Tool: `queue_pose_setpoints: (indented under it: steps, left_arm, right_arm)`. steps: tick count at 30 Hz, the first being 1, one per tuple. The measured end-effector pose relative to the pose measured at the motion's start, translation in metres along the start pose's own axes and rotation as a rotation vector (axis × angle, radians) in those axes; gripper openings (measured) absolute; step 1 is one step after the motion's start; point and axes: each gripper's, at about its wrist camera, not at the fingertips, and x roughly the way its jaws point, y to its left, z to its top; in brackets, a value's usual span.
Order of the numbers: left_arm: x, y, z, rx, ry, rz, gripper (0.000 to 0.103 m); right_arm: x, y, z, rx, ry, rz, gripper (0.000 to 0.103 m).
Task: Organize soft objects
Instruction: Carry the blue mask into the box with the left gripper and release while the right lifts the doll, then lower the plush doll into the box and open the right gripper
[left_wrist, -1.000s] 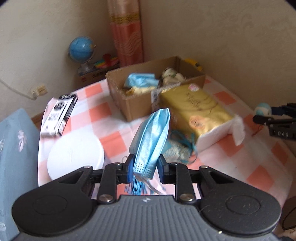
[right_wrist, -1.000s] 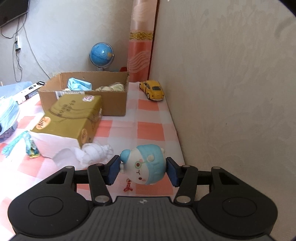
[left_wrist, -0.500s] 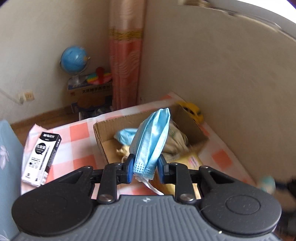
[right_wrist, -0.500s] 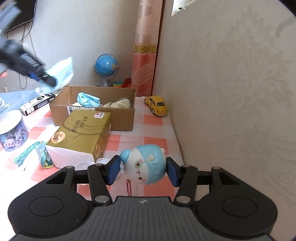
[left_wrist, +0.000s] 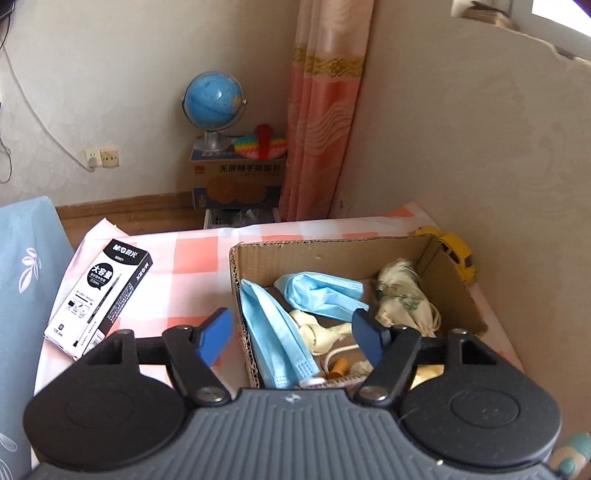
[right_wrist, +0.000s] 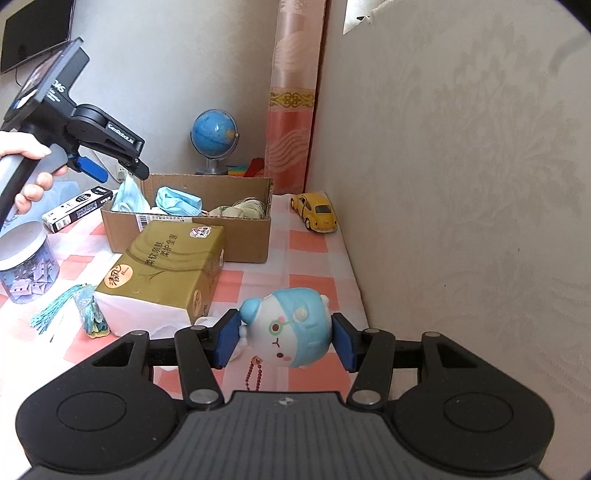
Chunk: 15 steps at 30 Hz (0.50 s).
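From the left wrist, your left tongs (left_wrist: 291, 334) hung above the cardboard box (left_wrist: 458, 291), jaws opening and empty, so the blue mask (left_wrist: 275, 339) lay inside against its near wall. From the right wrist, your right tongs (right_wrist: 287, 341) clenched the plush toy (right_wrist: 291, 326) above the bench (right_wrist: 314, 258), ready for boxing.

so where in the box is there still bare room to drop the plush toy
Bare cardboard shows along the back of the box, behind the crumpled mask and beside the cream cloth bundle. The front is crowded: a folded mask leans on the left wall, with cord and knotted cloth beside it.
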Motion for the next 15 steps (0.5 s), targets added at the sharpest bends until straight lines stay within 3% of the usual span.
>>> queue_pose_setpoints:
  steps: [3, 6, 15]
  left_arm:
    - [-0.023, -0.006, -0.007, 0.056, -0.050, -0.011, 0.094]
    - [-0.046, -0.012, -0.021, 0.127, -0.084, -0.031, 0.098]
    - [-0.088, -0.024, -0.085, 0.224, -0.074, -0.059, 0.099]
  right_arm:
    - [0.000, 0.000, 0.002, -0.003, 0.000, 0.008, 0.058]
    - [0.000, 0.002, 0.005, -0.010, -0.001, 0.018, 0.058]
    - [0.004, 0.011, 0.029, -0.030, -0.013, 0.061, 0.058]
